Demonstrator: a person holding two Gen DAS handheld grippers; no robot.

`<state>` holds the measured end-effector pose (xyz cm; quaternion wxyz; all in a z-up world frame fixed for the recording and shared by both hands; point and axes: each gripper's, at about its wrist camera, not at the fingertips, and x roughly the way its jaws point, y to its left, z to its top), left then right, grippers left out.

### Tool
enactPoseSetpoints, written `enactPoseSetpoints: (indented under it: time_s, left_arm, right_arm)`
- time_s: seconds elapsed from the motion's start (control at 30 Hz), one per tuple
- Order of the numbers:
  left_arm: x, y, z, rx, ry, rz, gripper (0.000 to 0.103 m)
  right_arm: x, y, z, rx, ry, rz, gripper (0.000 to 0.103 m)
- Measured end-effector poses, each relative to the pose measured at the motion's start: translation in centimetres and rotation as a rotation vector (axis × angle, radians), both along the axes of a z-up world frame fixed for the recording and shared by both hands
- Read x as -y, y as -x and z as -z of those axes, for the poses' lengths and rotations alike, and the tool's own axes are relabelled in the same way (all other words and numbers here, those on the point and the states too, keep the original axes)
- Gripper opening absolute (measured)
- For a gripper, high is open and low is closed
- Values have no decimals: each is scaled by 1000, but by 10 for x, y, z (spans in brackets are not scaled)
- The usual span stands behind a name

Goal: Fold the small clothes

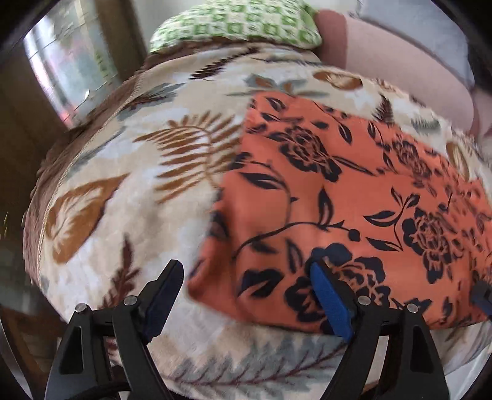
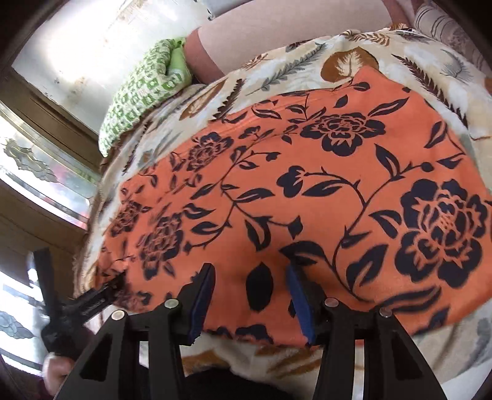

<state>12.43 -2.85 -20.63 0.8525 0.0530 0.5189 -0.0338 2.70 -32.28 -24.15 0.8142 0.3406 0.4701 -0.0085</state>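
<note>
Bedding fills both views: a cream blanket (image 1: 129, 215) printed with brown and grey leaves. On it lies an orange cloth (image 2: 307, 200) with dark flowers, spread flat. Over its near left corner the left gripper (image 1: 246, 289) gapes wide, gripping nothing. The right gripper (image 2: 250, 295) stands half open over the near hem, nothing pinched. Beyond sit a green patterned pillow (image 1: 240, 27), a pink cushion (image 1: 399, 67) and a window (image 2: 46, 172).
</note>
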Motion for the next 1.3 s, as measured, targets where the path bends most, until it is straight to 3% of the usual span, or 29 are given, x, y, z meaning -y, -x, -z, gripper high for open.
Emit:
enactPoseSetpoints:
  time_s: [0.23, 0.37, 0.5, 0.6, 0.7, 0.77, 0.83, 0.97, 1.07, 1.13, 1.2, 1.3]
  left_arm:
    - [-36, 26, -19, 22, 95, -17, 85]
    - [-42, 35, -15, 18, 114, -23, 85]
    - [-40, 26, 0, -41, 124, -41, 85]
    - [-46, 25, 7, -96, 231, -77, 85]
    - [-42, 31, 7, -115, 320, -61, 85]
    - [-35, 33, 8, -112, 318, -45, 81]
    - [-30, 31, 9, -105, 308, -46, 70]
    - [-20, 23, 5, -57, 239, -59, 69]
    - [-11, 23, -2, -5, 169, -42, 69]
    - [-8, 22, -4, 16, 145, -29, 69]
    - [-8, 22, -7, 32, 117, -20, 69]
    - [-7, 20, -9, 50, 99, -16, 69]
  right_arm:
    - [52, 57, 0, 7, -196, 109, 59]
    - [86, 99, 18, -7, -313, 222, 62]
    - [106, 115, 33, -15, -389, 338, 63]
    - [98, 107, 18, 52, -390, 297, 63]
    - [73, 85, -10, 142, -343, 178, 63]
    - [53, 66, -22, 186, -333, 105, 60]
    - [34, 42, -24, 187, -321, 62, 57]
    - [7, 4, -11, 152, -316, 51, 40]
    - [-5, -17, 9, 83, -337, 34, 39]
    - [-9, -28, 31, -10, -339, 42, 37]
    - [-7, -31, 36, -15, -347, 66, 28]
    - [-5, -35, 39, -34, -369, 58, 25]
